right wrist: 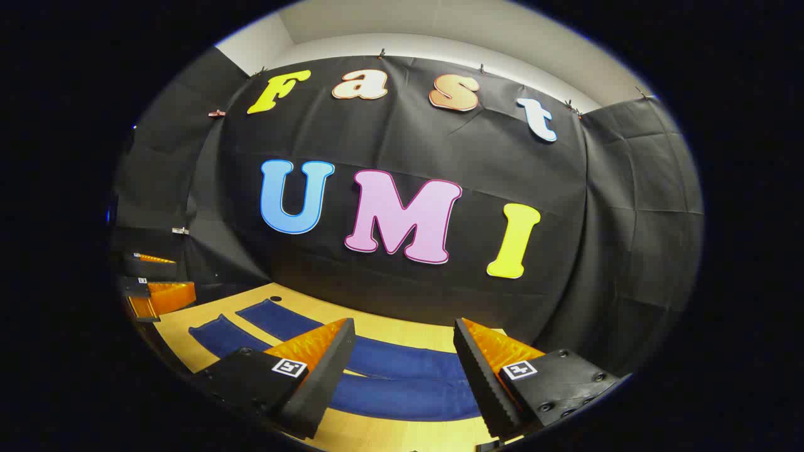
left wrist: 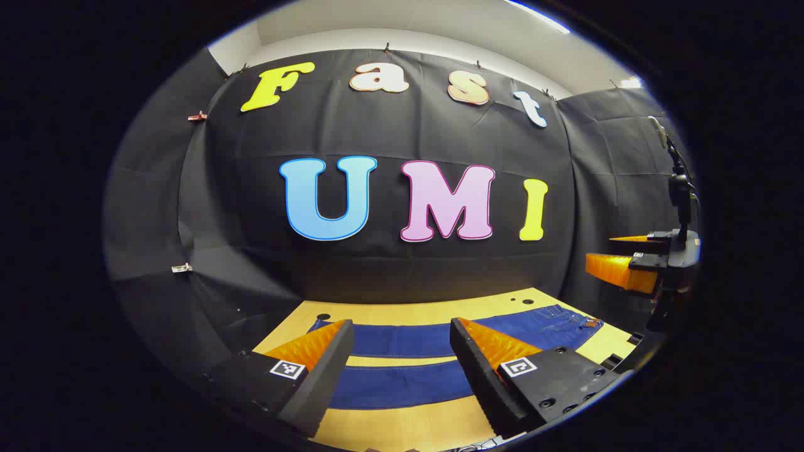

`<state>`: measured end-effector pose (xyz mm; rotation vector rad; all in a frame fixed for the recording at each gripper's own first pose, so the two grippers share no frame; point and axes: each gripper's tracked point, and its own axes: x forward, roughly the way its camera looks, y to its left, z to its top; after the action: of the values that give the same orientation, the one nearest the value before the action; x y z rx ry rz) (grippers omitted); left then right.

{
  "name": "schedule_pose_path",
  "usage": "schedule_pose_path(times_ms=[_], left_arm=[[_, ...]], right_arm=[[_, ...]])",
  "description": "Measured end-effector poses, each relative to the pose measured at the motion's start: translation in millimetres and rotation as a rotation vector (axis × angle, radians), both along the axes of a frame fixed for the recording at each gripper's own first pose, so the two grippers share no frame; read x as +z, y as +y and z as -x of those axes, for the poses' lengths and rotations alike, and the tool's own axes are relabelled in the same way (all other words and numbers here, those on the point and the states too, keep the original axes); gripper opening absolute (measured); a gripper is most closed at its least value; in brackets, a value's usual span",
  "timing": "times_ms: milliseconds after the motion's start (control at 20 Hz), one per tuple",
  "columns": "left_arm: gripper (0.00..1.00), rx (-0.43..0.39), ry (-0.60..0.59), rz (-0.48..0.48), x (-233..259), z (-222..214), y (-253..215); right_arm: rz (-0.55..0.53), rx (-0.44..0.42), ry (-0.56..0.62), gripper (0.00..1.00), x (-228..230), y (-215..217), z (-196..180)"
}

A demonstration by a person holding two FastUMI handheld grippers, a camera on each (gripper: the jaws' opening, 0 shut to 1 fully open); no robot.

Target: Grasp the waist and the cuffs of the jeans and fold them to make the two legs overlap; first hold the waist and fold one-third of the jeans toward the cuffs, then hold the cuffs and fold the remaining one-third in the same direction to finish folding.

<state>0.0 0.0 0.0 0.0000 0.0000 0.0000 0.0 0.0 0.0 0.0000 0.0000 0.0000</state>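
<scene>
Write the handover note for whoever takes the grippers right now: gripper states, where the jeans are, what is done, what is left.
Left gripper: open, holding nothing, above the table.
Right gripper: open, holding nothing, also above the table.
Jeans: flat on the wooden table, legs apart and side by side, waist toward the right gripper's side, cuffs toward the left's.
Done: nothing yet.
Left: overlap the legs, fold the waist third toward the cuffs, then fold the cuffs third.

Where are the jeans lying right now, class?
The jeans lie flat on the wooden table, legs apart, beyond the open left tool; in the left gripper view the waist is at right.
</scene>
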Motion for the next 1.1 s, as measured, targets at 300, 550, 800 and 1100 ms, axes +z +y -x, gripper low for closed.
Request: schedule_pose_path(times_ms=[300, 550, 800, 1100], left_arm=[[0.98, 0.02, 0.079, 0.095, -22.3, 24.7, 20.3], [0.96, 0.065, 0.022, 0.052, -4.4, 29.8, 25.3], [0.96, 0.104, 0.054, 0.091, -15.3, 24.9, 32.9], [0.96, 0.173, 0.086, 0.024, -32.6, 11.1, 75.4]], right_arm=[[0.011, 0.006, -0.032, 0.94, 7.0, 11.0, 17.4], [-0.027, 0.025, -0.047, 0.96, 3.5, 19.7, 27.8], [-0.029, 0.015, -0.044, 0.96, 2.8, 14.1, 29.4], [0.0, 0.025, -0.048, 0.96, -10.6, 9.1, 10.0]])
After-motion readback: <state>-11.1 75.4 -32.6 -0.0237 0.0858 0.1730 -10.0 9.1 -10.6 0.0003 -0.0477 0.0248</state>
